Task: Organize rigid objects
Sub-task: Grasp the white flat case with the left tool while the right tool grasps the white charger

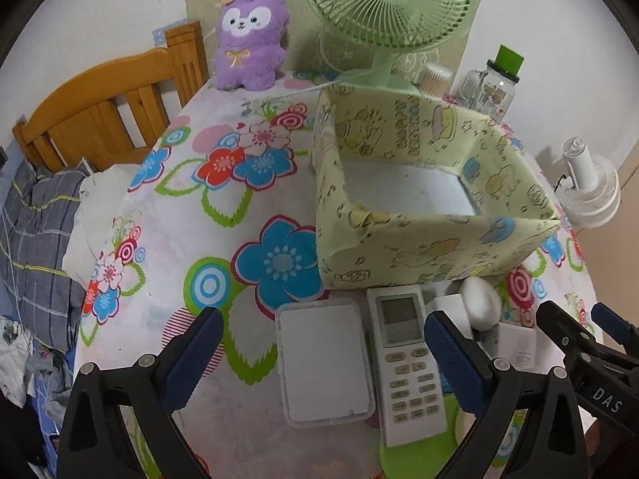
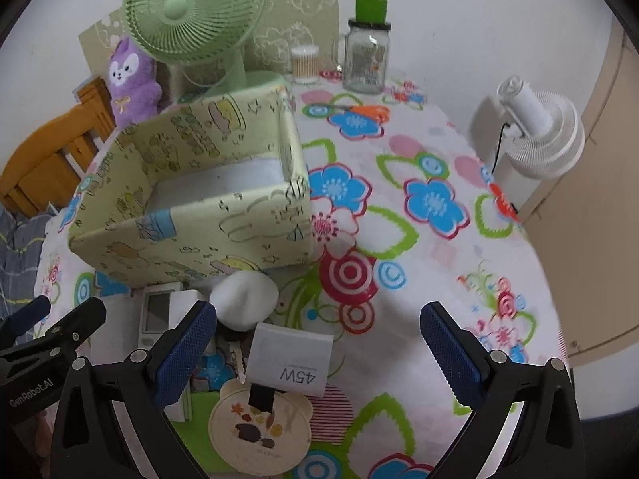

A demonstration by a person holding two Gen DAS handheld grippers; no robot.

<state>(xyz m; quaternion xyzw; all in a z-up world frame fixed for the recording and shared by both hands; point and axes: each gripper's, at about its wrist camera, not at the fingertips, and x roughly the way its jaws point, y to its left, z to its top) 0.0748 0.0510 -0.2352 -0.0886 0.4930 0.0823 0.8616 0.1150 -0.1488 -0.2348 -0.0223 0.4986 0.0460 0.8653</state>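
item: green fabric box [image 1: 399,199], empty, mid surface [image 1: 239,207]. loose stock in a row just before its near wall: clear case [image 1: 325,359], remote [image 1: 407,359], white egg-shaped piece [image 2: 243,299], 45w charger [image 2: 289,359], round tin [image 2: 259,427]. left hand-held gripper [image 1: 319,355] spread over case and remote; right hand-held gripper [image 2: 319,347] spread over charger. advice: centre jaws on one item's narrow sides, pinch firmly, lift clear of the wall before lowering in.

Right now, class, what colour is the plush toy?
Purple plush toy, white-faced; clearest in the left wrist view.
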